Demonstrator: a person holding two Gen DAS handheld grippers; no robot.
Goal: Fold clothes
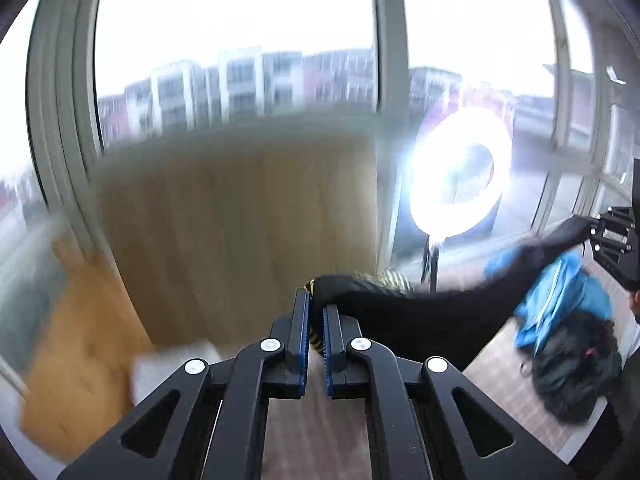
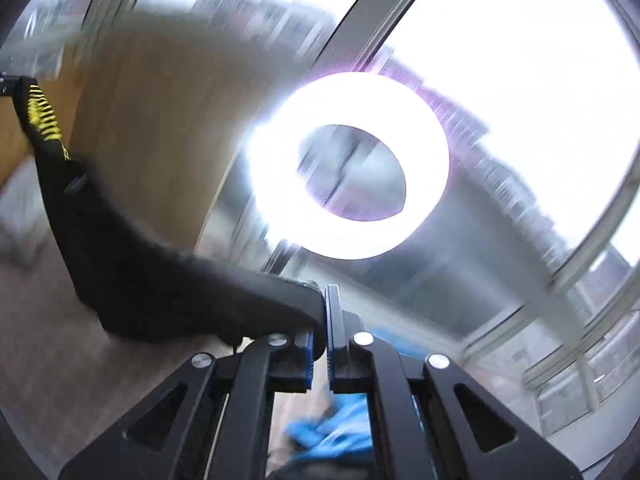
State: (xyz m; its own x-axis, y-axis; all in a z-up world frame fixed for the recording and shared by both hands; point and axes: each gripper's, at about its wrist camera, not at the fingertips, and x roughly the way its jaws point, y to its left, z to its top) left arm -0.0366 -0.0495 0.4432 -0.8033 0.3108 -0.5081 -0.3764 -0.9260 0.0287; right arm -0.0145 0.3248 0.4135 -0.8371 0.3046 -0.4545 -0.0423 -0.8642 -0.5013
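My left gripper (image 1: pixel 316 312) and right gripper (image 2: pixel 325 320) are both clenching the black garment (image 1: pixel 420 316), stretching it toward three o'clock for folding.

Your left gripper (image 1: pixel 316 316) has its blue-padded fingers (image 1: pixel 303 340) pinched nearly together on the yellow-striped end of a black garment (image 1: pixel 420 320), raised above the worktop. Your right gripper (image 2: pixel 324 320) clamps the garment's other end the same way, lifted high. In the left wrist view it shows at the far right edge, well apart.
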